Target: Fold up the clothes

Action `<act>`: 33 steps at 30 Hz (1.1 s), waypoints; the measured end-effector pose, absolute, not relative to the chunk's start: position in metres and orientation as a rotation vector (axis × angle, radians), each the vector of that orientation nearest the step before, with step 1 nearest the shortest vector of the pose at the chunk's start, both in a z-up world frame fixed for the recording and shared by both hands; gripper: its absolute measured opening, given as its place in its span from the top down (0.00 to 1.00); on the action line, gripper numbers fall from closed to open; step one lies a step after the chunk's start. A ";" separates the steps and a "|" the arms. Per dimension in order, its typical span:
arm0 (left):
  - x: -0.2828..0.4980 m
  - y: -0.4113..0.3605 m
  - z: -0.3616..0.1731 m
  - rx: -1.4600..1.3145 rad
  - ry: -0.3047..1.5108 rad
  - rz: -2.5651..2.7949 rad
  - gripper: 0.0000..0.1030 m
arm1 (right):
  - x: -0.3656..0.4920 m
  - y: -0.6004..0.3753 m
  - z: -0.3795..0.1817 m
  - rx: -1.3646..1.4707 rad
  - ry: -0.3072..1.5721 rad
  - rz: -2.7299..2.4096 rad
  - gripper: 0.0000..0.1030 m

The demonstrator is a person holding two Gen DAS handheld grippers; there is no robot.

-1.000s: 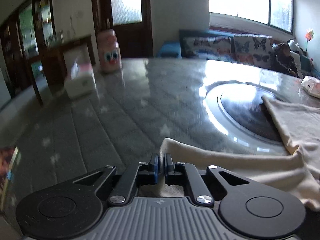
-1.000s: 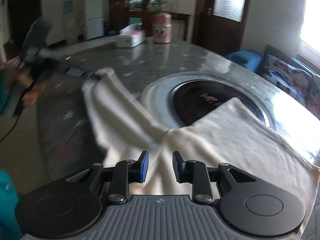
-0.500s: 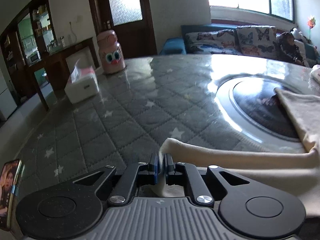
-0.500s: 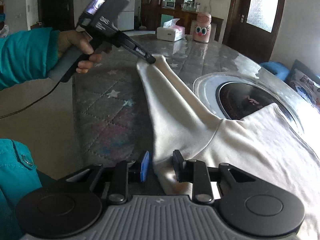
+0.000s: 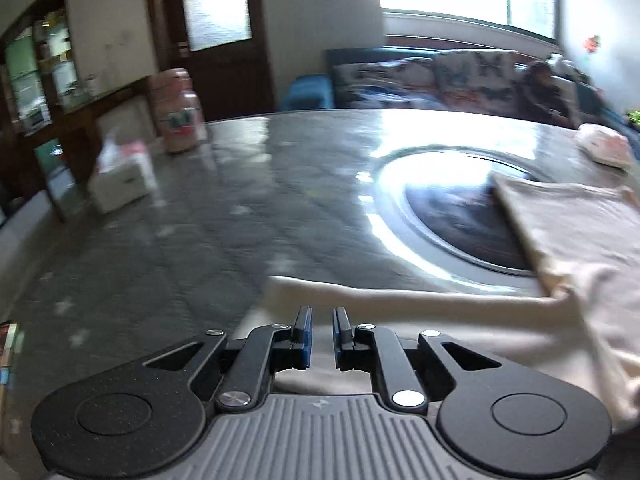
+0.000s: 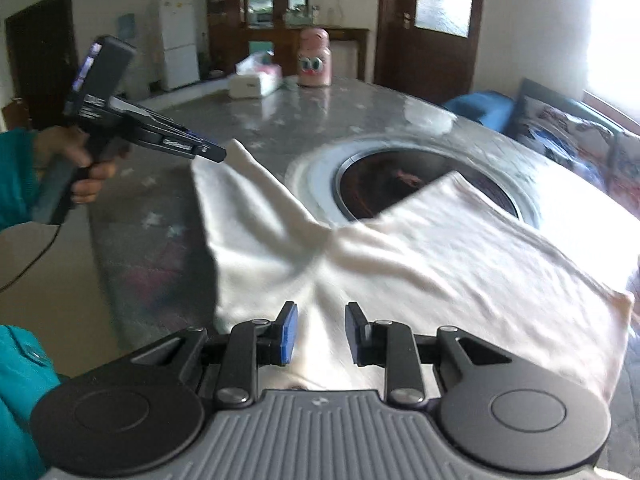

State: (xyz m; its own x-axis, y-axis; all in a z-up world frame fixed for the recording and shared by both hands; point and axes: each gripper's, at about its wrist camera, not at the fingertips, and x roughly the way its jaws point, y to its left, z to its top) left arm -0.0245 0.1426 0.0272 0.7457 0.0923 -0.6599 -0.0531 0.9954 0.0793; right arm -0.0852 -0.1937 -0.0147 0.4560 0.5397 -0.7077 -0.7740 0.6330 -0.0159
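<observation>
A cream shirt (image 6: pixel 440 248) lies spread on the grey star-patterned table (image 6: pixel 320 120), partly over a round black hob. Its sleeve (image 6: pixel 240 208) stretches left towards my left gripper (image 6: pixel 218 155), held by a hand in a teal sleeve. In the left wrist view the left gripper (image 5: pixel 322 312) is low over the sleeve (image 5: pixel 400 292) and open by a narrow gap, the sleeve end just ahead of and under its tips. My right gripper (image 6: pixel 316 308) is open above the shirt's body, with cloth below its fingers and nothing gripped. Both views are blurred.
A white tissue box (image 5: pixel 120 184) and a pink bottle with cartoon eyes (image 5: pixel 180 120) stand at the table's far side. The round hob (image 5: pixel 452 216) sits in the table's middle. A small folded pale item (image 5: pixel 604 148) lies far right. The table edge runs close on my left.
The left gripper's fingers have parted from their grip on the sleeve end. The sleeve now lies wider and slacker on the table. The right gripper stayed open and shifted over the shirt's body.
</observation>
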 end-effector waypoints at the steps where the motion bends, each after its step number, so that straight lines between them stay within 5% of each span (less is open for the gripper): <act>1: -0.025 0.135 0.026 0.070 0.722 0.063 0.85 | -0.086 -0.194 -0.018 -0.371 0.732 0.824 0.75; 12: -0.013 0.125 0.015 0.141 0.738 0.082 0.73 | -0.110 -0.191 -0.027 -0.374 0.729 0.849 0.75; 28: -0.008 0.132 0.011 0.199 0.711 0.112 0.72 | -0.138 -0.189 -0.019 -0.450 0.729 0.934 0.75; 31: -0.006 0.135 0.010 0.202 0.705 0.116 0.72 | -0.136 -0.196 -0.016 -0.431 0.741 0.931 0.93; 33: -0.004 0.137 0.009 0.203 0.701 0.121 0.72 | -0.135 -0.200 -0.014 -0.419 0.749 0.929 0.95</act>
